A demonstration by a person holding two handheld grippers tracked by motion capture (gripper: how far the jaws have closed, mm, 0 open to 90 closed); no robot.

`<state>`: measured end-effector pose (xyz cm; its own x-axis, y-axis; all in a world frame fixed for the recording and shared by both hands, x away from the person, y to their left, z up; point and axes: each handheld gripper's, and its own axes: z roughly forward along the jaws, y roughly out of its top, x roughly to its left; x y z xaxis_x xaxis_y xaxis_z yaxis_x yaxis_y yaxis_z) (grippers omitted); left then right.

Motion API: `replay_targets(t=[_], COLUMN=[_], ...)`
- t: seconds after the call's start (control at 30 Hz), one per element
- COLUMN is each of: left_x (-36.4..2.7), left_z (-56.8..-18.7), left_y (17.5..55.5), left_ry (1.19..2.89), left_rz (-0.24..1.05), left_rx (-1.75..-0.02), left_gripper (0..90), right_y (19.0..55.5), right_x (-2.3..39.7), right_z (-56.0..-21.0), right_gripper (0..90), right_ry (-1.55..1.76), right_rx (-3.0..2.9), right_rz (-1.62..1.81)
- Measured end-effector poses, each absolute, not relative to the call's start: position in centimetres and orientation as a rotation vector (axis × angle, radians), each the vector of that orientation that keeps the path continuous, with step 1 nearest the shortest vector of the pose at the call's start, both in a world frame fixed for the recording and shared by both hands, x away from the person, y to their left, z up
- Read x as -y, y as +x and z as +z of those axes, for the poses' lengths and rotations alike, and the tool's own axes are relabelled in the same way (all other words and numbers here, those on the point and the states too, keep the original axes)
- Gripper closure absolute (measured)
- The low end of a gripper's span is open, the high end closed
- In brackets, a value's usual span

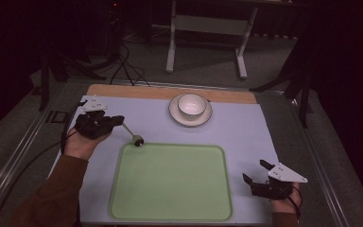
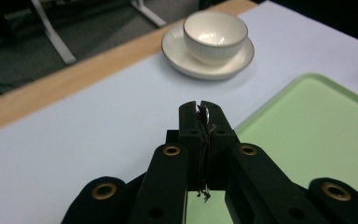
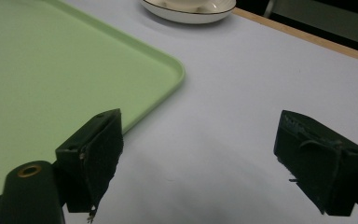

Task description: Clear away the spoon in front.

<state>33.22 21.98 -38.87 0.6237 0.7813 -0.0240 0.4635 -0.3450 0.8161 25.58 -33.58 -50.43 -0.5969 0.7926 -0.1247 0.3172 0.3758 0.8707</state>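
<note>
- High view: you are holding a slim metal spoon (image 1: 131, 133) by its handle in the left gripper (image 1: 105, 121), jaws clamped tight on it. Its dark, rounded bowl end is hanging just over the far left corner of the pale green tray (image 1: 172, 212). Judging by that, you are carrying the spoon, and the next move is calling for a steady path to either the tray or the cup (image 1: 191, 105) on its saucer (image 1: 176, 117) at the far side, with the spoon kept level. The right gripper (image 1: 256, 172) is resting near the tray's right edge, jaws spread wide and holding nothing.
- Left gripper view: the jaws are pressing together on a thin glint of metal (image 2: 204, 113), the spoon's handle. Beyond them, the glossy cream cup (image 2: 216, 36) with ribbed sides is sitting in its round saucer (image 2: 179, 59) on the smooth lilac table mat (image 2: 98, 130), with a wooden strip (image 2: 37, 95) along the far edge.
- Right gripper view: the jaws are standing wide apart over bare mat (image 3: 242, 93). The tray (image 3: 51, 70) is showing a matte surface, raised rim and rounded corner.
</note>
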Motion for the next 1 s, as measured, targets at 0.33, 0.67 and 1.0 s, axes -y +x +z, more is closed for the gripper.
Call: replay_targets(t=[0.33, 0.67, 1.0], left_x=[-21.8, -20.9, -20.0], left_z=[-40.3, -42.9, -45.2], left_y=[35.0, 38.2, 38.3], left_ry=[2.060, 1.982, 1.991], left_rz=[0.418, 0.539, 0.432], left_rx=[-1.090, -1.037, -1.003], left_gripper=[87.6, 83.7, 82.2], right_y=[25.7, 25.7, 25.7], right_x=[33.5, 33.5, 33.5], right_z=[-50.5, -50.4, -50.4], right_gripper=[15.3, 15.3, 15.3], right_ry=[0.955, 0.954, 0.947], right_rx=[-2.105, -2.103, -2.105], right_rz=[1.154, 1.155, 1.154])
